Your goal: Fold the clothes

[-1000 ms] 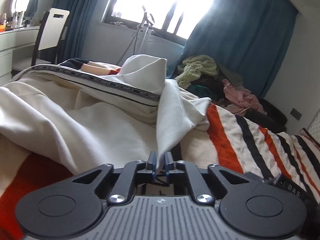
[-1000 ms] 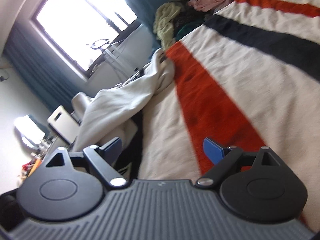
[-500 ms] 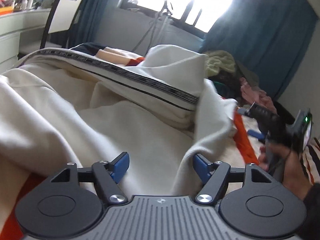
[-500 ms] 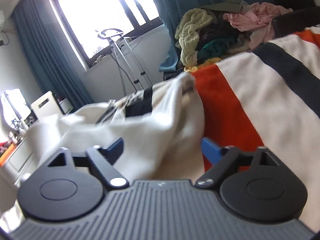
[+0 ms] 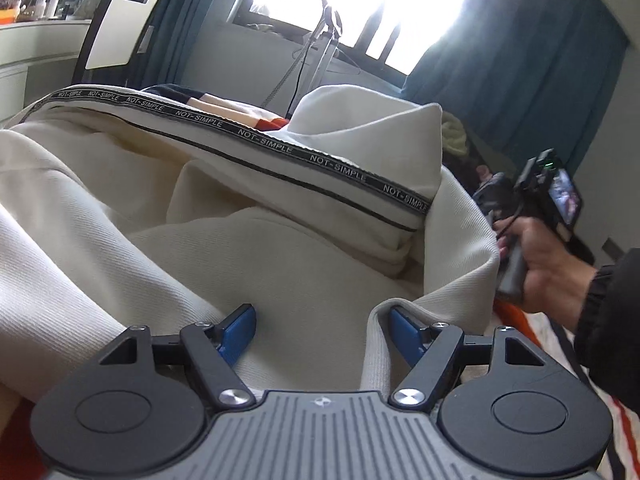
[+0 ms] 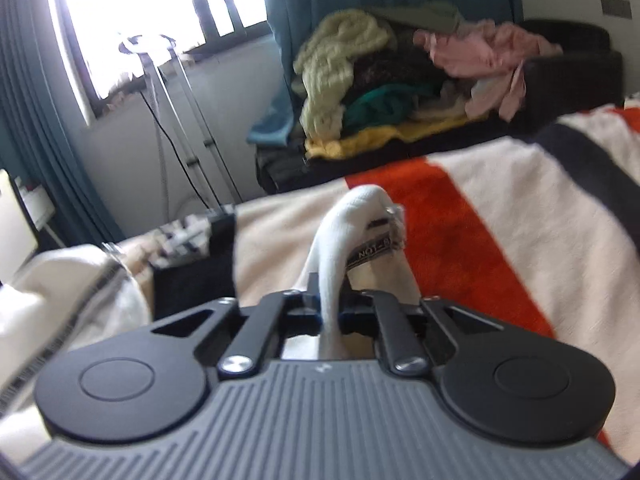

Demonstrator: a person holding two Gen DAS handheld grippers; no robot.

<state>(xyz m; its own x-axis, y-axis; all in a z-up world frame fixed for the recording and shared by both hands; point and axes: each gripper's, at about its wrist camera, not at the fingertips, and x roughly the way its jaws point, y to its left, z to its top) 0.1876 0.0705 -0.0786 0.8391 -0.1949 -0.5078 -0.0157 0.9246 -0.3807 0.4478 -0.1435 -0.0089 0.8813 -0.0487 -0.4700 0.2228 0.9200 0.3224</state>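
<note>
A cream garment [image 5: 280, 248] with a black NOT-SIMPLE trim band [image 5: 260, 142] lies bunched on the striped blanket [image 6: 500, 220] of a bed. My left gripper [image 5: 320, 312] is low over it and open. A ribbed fold of the cloth runs between its blue fingers, close to the right one, and the pads do not press it. My right gripper [image 6: 329, 312] is shut on a corner of the same garment [image 6: 352, 216], which loops up ahead of the fingers with the trim showing. In the left wrist view a person's hand [image 5: 548, 268] holds that right gripper at the garment's right edge.
A heap of mixed clothes [image 6: 380, 92] sits on a dark sofa beyond the bed's far edge. A metal stand [image 6: 168, 92] is under the bright window. A chair [image 5: 116, 28] and a white desk [image 5: 36, 44] are at the far left. Teal curtains flank the window.
My left gripper let go of the fold it pinched, opened, and moved closer in over the garment. My right gripper swung across the blanket to the garment's corner and shut on it.
</note>
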